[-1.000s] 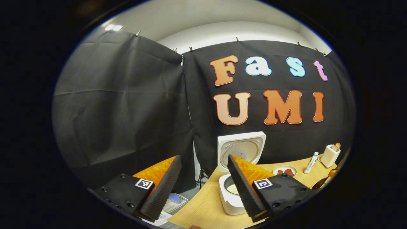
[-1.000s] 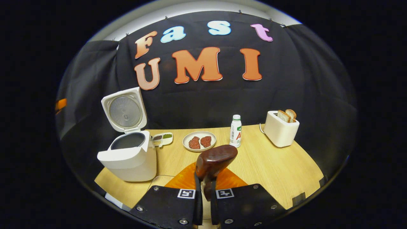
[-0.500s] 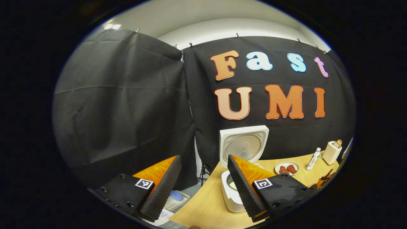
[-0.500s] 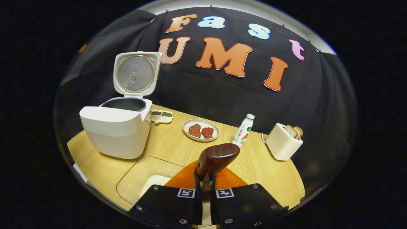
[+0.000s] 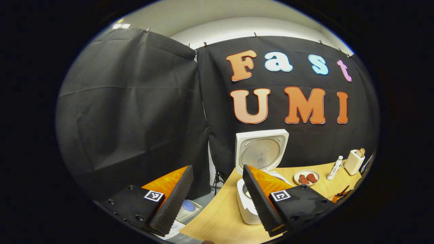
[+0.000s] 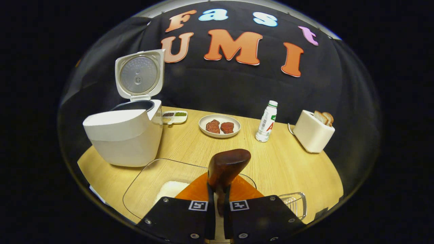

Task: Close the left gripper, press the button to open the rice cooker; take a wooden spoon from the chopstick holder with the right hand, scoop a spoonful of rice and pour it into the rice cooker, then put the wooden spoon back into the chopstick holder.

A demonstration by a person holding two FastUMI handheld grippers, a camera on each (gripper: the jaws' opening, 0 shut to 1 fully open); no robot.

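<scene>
The white rice cooker (image 6: 125, 139) stands at the table's left with its lid (image 6: 139, 74) raised. My right gripper (image 6: 218, 203) is shut on the handle of a dark wooden spoon (image 6: 228, 164), whose bowl sticks up above the fingers. Below it lies a clear glass dish (image 6: 145, 179) holding white rice (image 6: 171, 189). A wire chopstick holder (image 6: 295, 202) sits just right of the gripper. My left gripper (image 5: 217, 200) hangs open by the table's left end, holding nothing, and its right finger (image 5: 259, 200) hides part of the cooker (image 5: 247, 211).
Along the back of the wooden table (image 6: 288, 166) stand a small seasoning tray (image 6: 173, 117), a plate of meat (image 6: 219, 126), a white bottle (image 6: 267, 121) and a toaster with bread (image 6: 312, 130). Off the table's left edge, low on the floor, lies a blue object (image 5: 188, 206).
The right gripper view has levelled and drawn back with the spoon, bringing the wire holder into sight. The left gripper has backed slightly away from the cooker and stays open.
</scene>
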